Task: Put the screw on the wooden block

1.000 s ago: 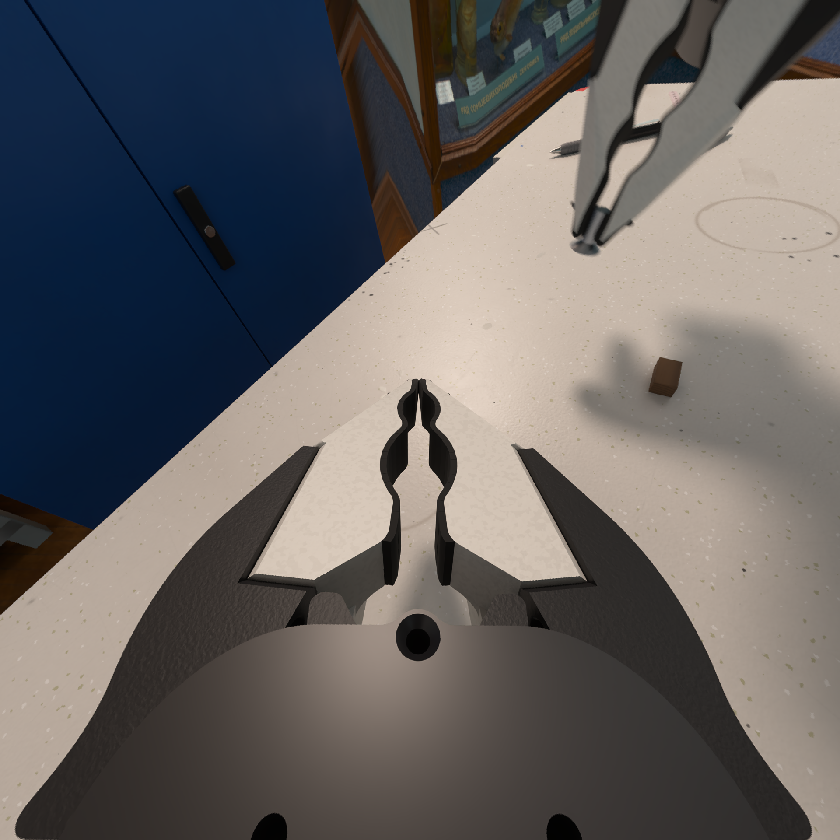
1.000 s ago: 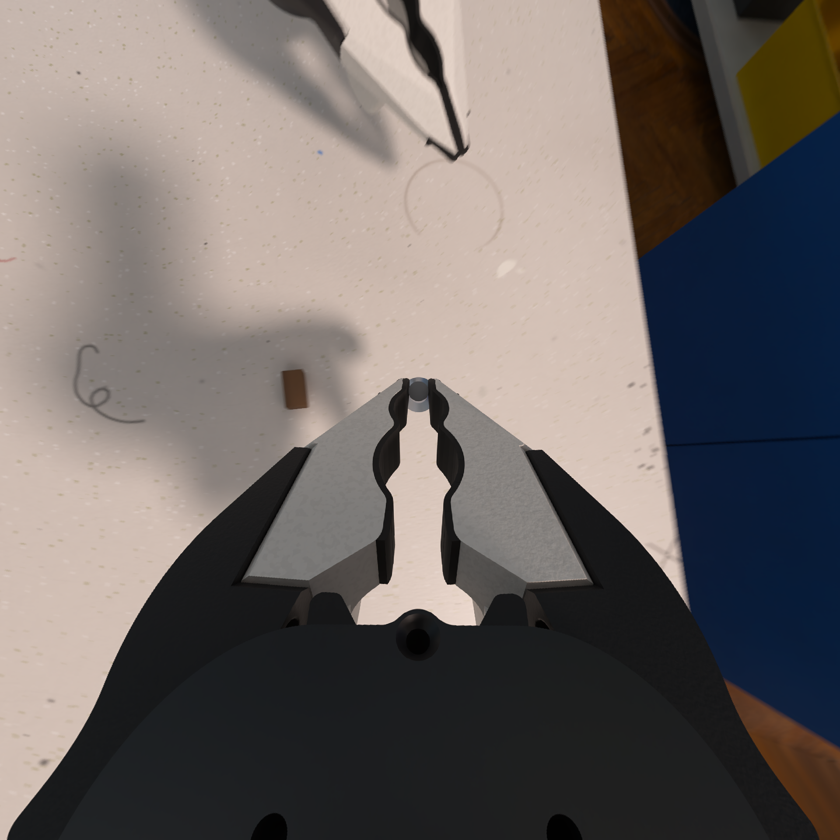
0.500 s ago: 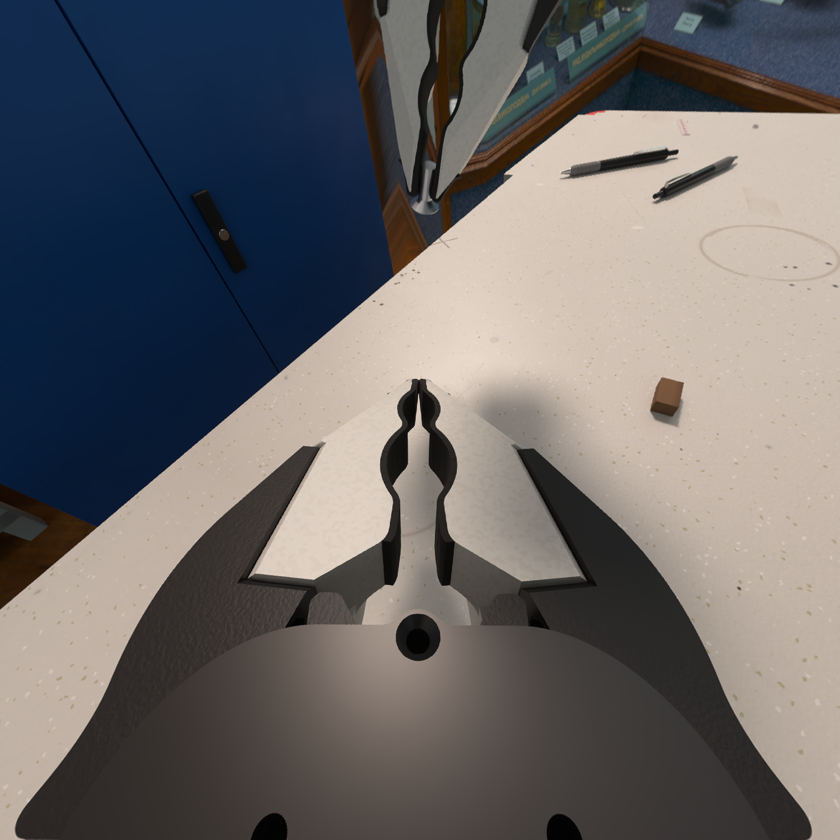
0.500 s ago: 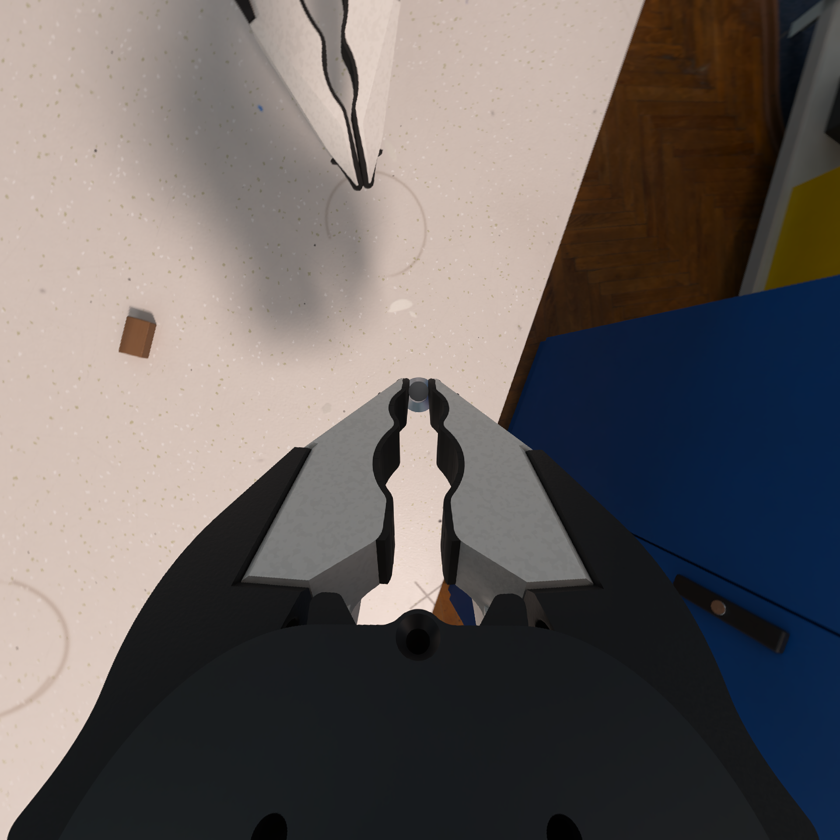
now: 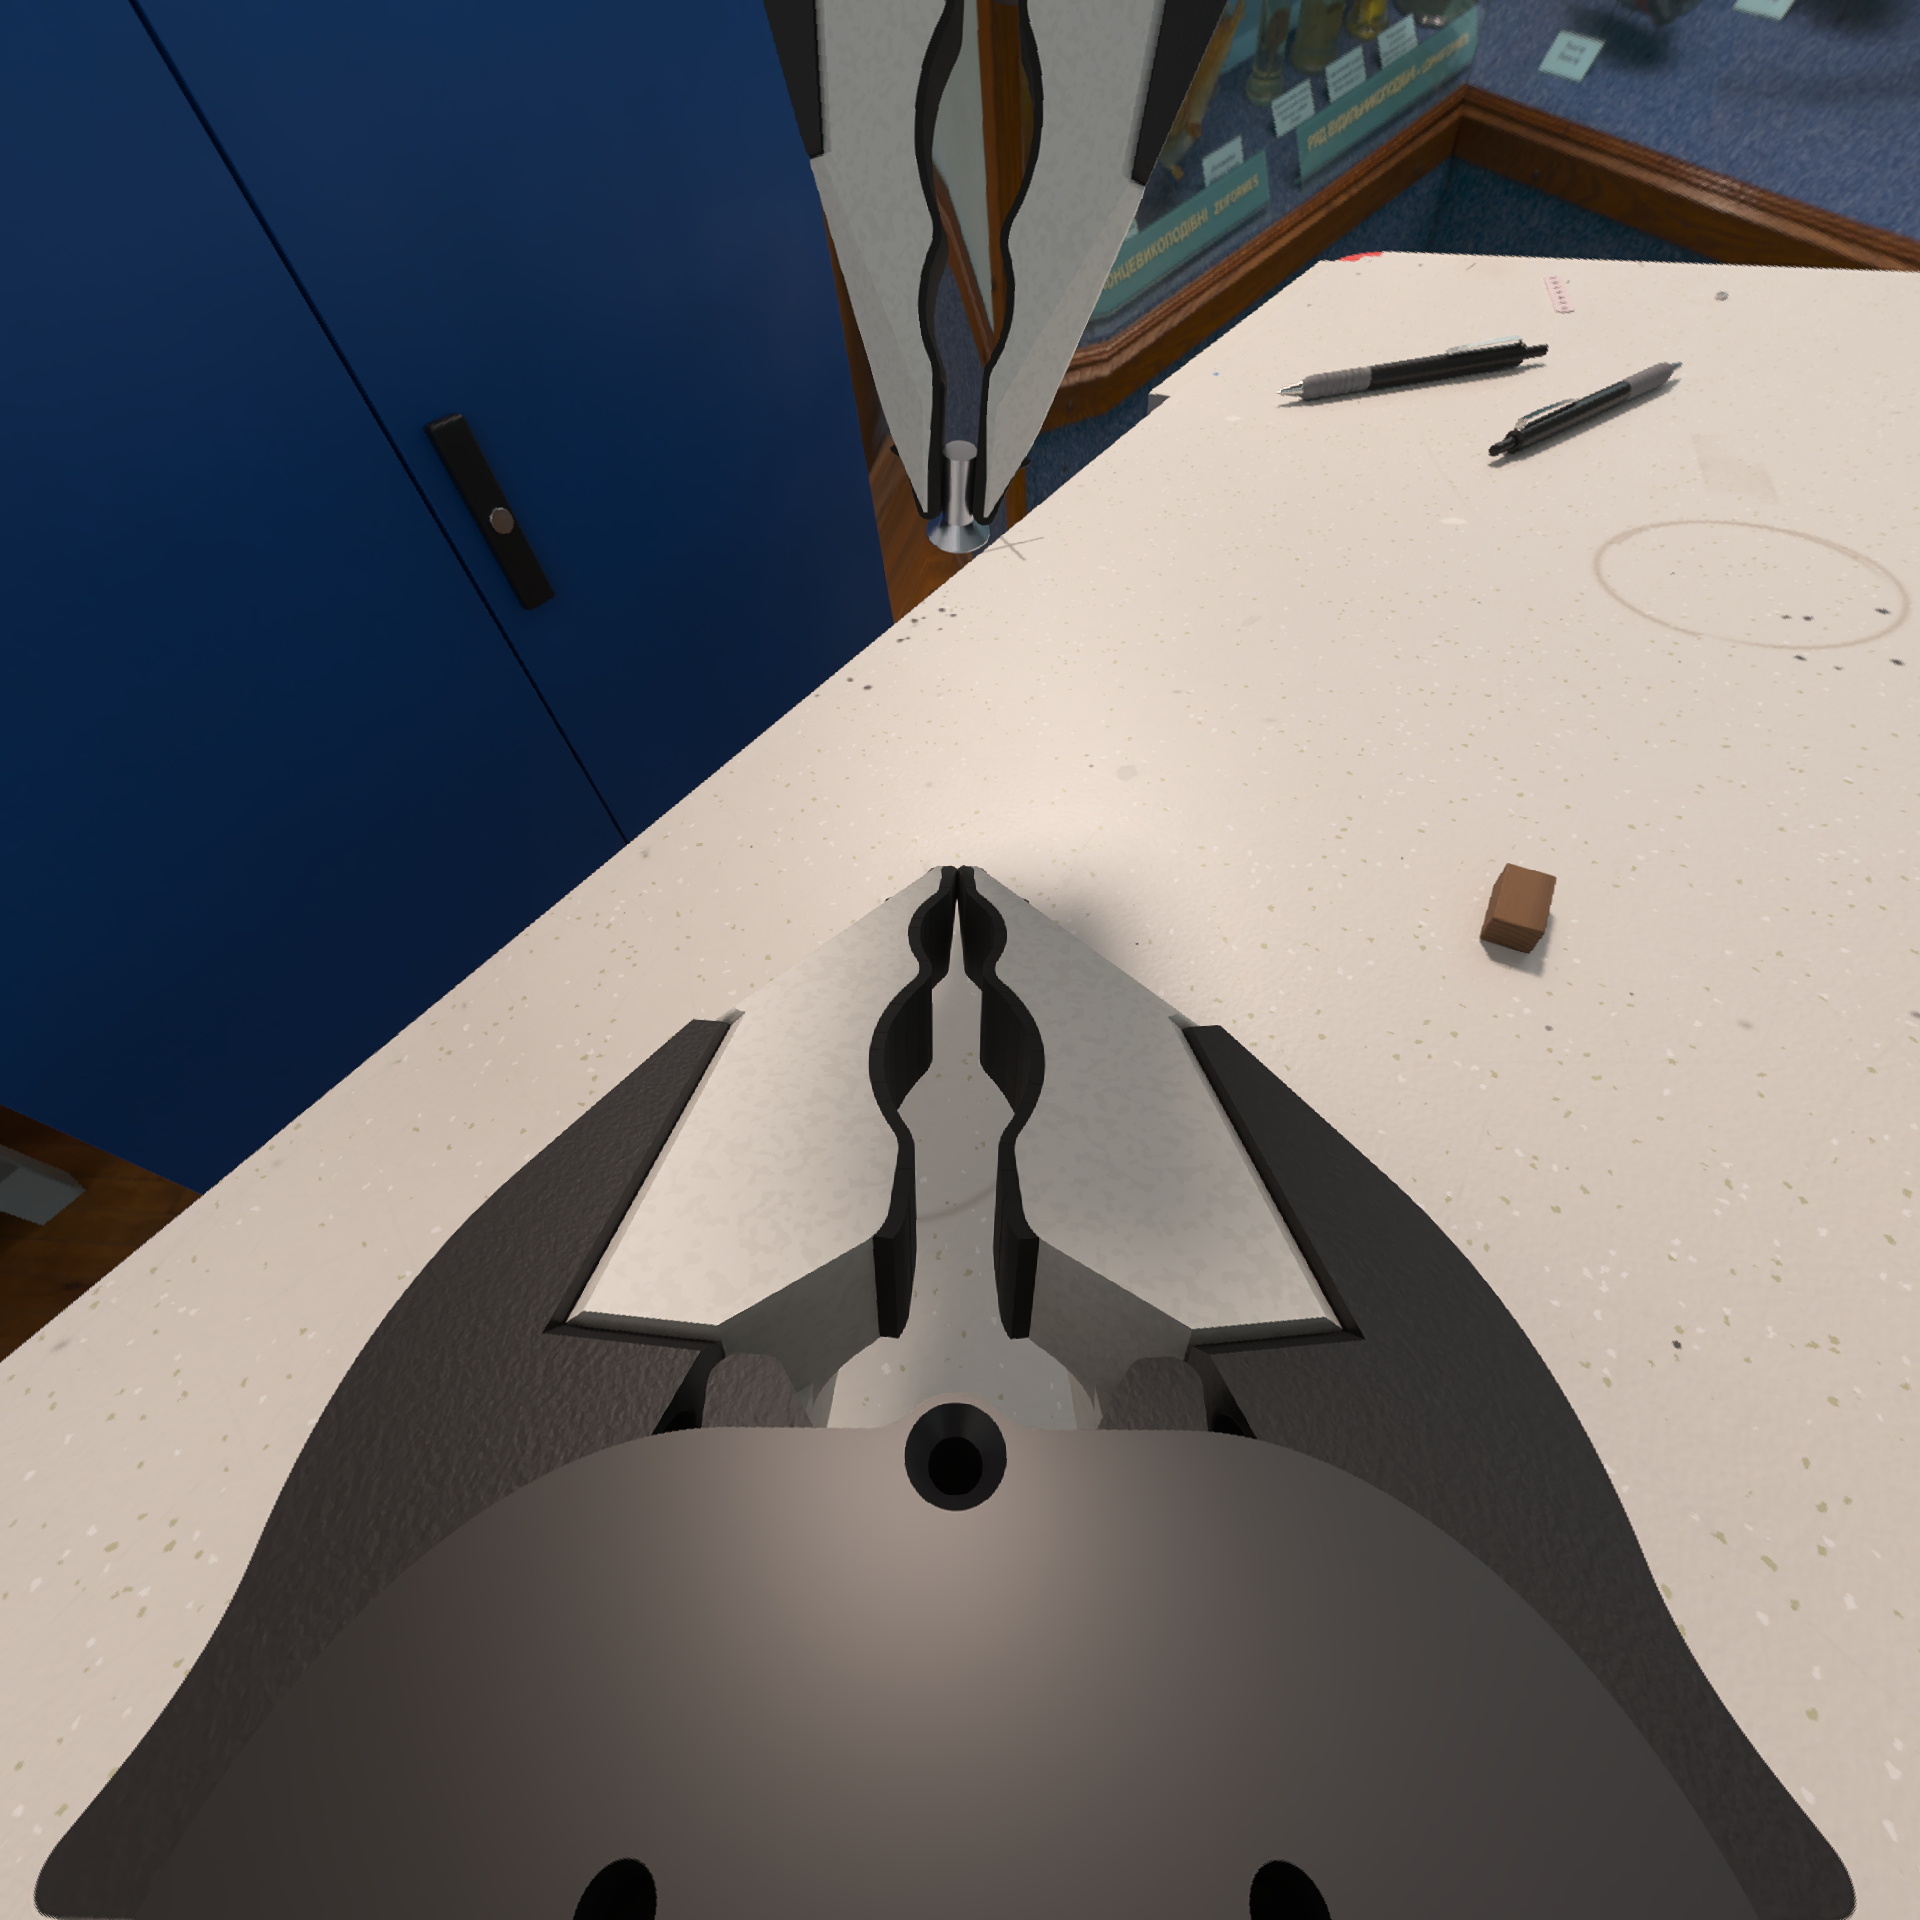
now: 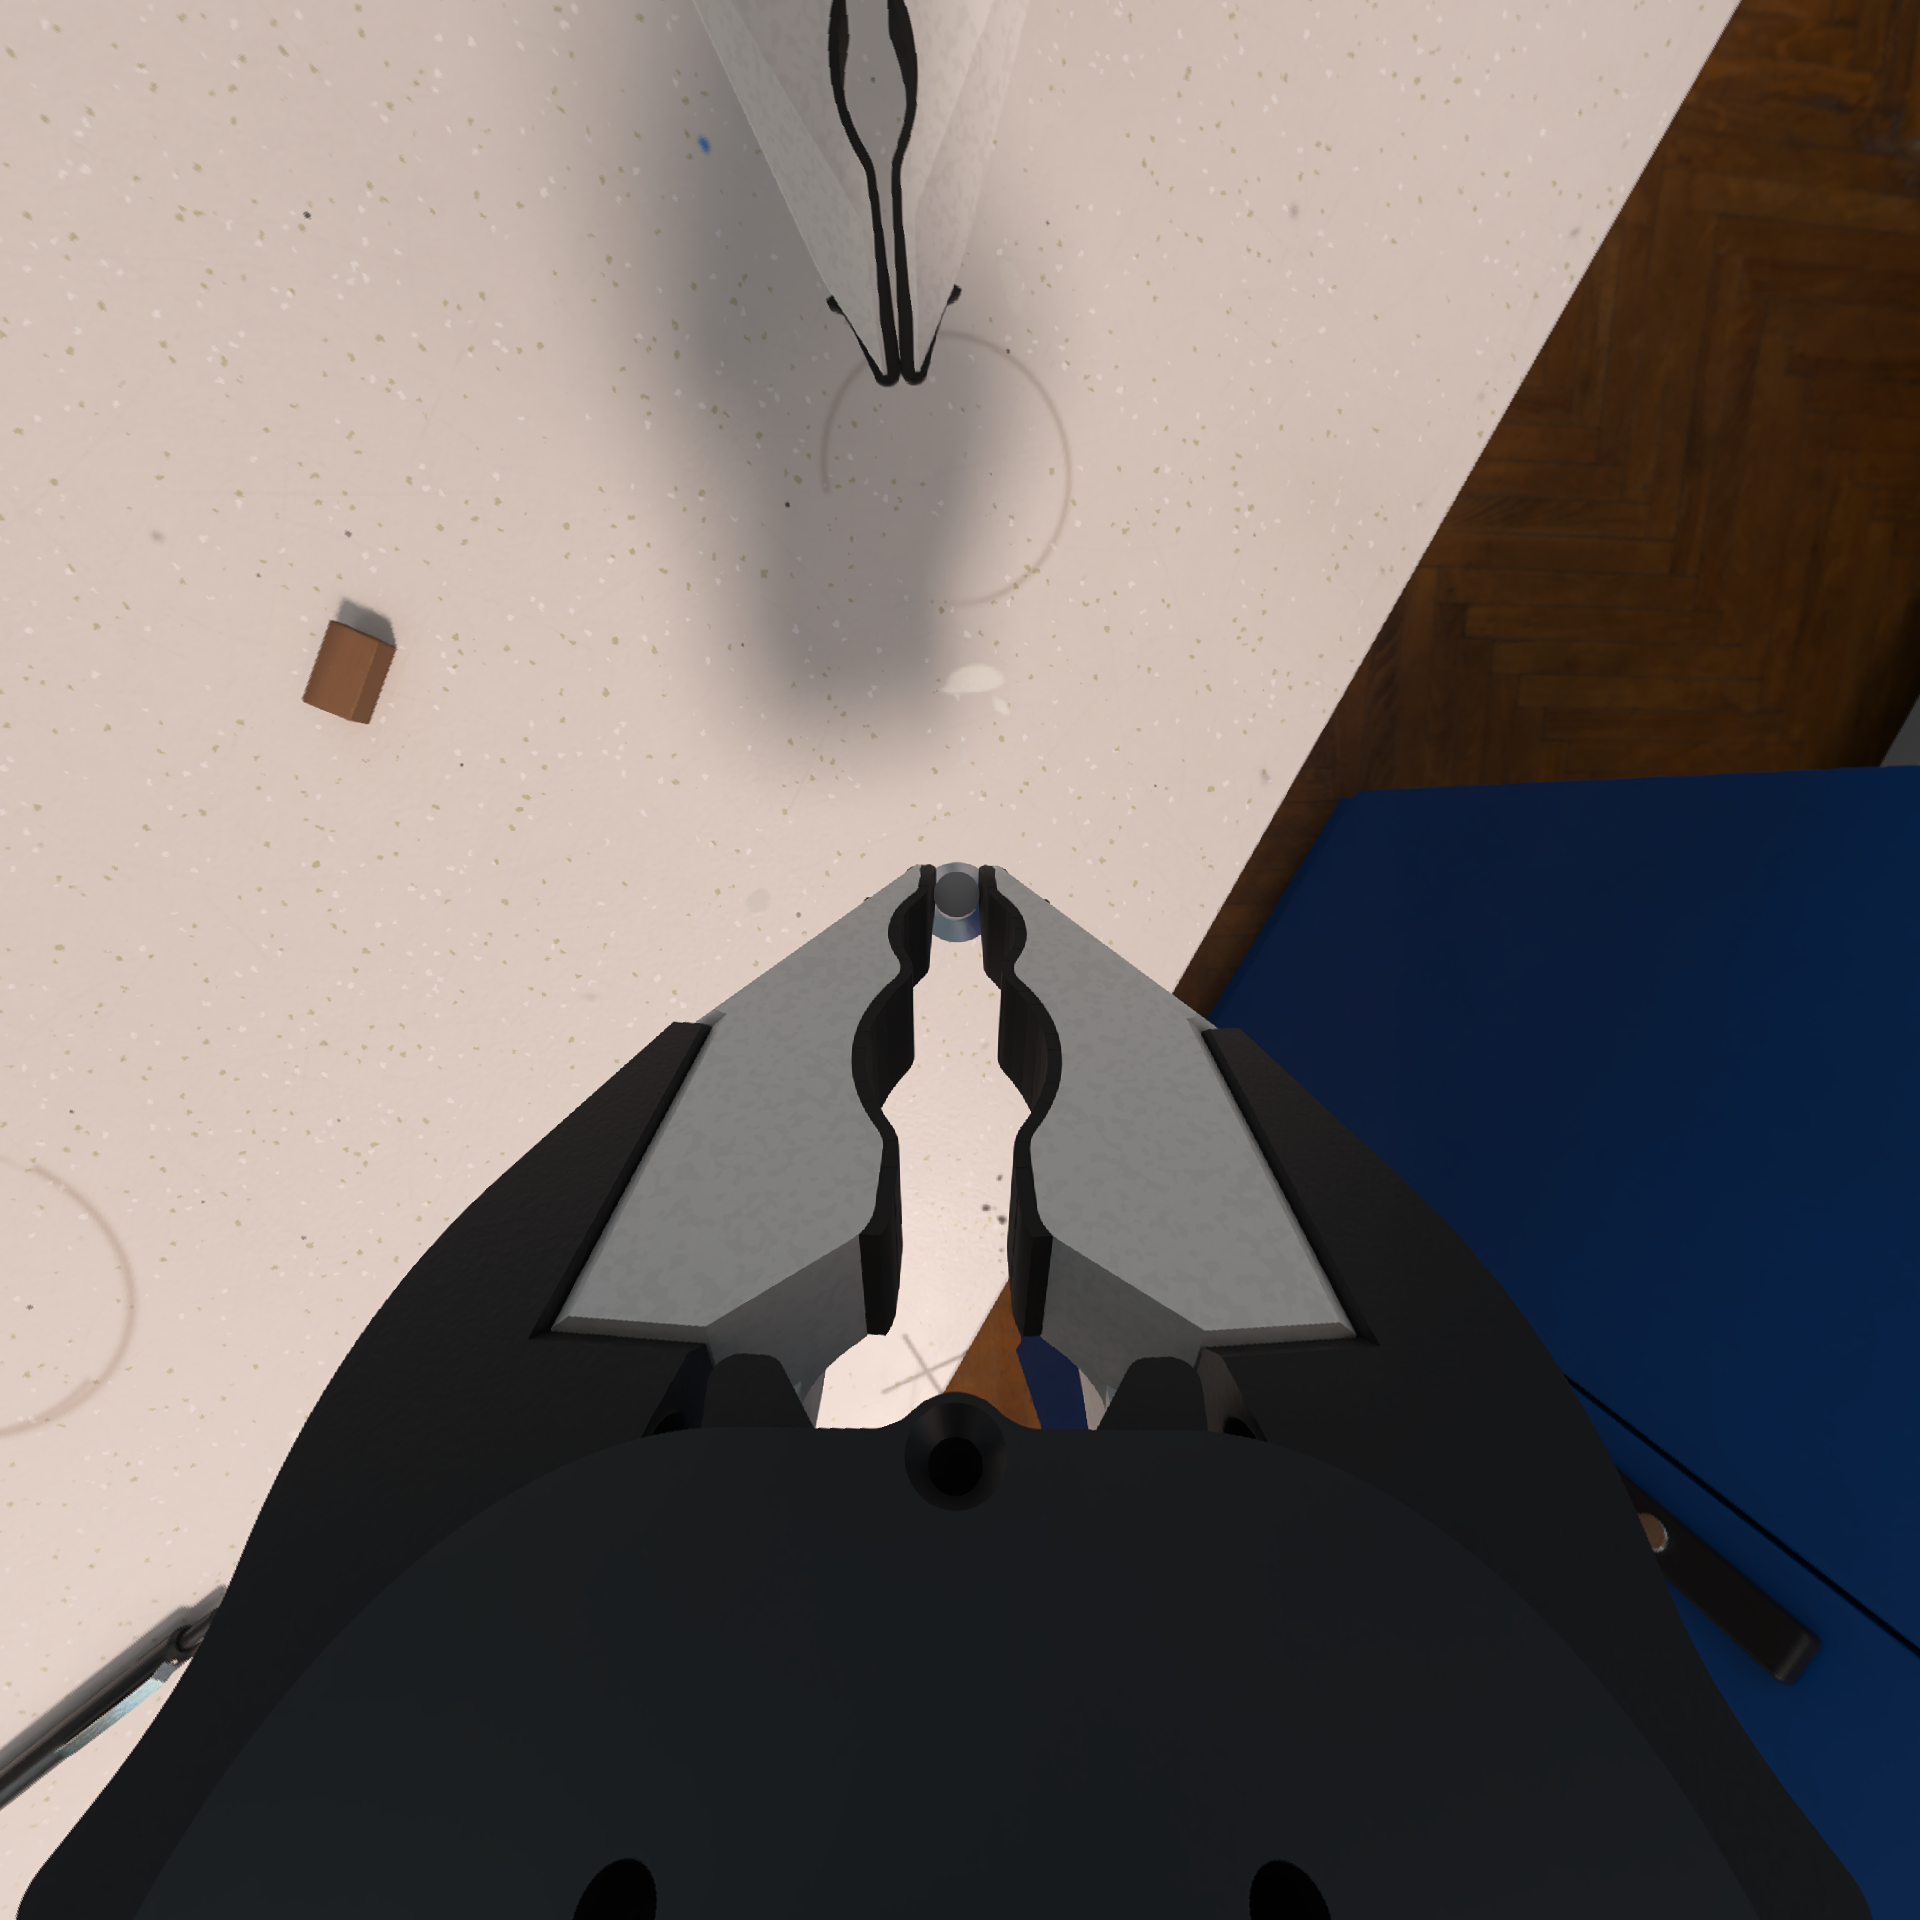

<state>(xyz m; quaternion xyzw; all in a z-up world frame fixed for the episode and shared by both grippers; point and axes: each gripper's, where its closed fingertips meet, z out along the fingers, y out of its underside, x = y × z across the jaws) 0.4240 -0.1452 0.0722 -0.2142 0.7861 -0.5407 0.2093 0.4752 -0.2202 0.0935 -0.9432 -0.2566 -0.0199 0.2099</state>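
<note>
**Screw aloft, block waiting across the table**

The right gripper [image 6: 956,883] pinches a small silver screw [image 6: 957,906] between its tips, seen end-on at the centre of the right wrist view. In the left wrist view the same screw [image 5: 958,497] hangs head-down from those tips at upper centre of the frame, raised clear of the speckled white table [image 5: 1351,1195] and close to its edge by the blue cabinet [image 5: 312,520]. The wooden block [image 6: 349,670], a small brown piece, sits alone at left of the right wrist view, well apart from the screw; it shows at right in the left wrist view [image 5: 1517,906]. The left gripper [image 5: 956,878] is pressed together on nothing, low over the table. Two pens [image 5: 1413,369] lie at the upper right.

The carry appears to be the step in hand. Done well, it would bring the screw across and directly over the block before any descent, kept vertical with its flat head down. The block's top is small, so the head likely needs to land centred and settle before the tips part, or it may topple off.
</note>
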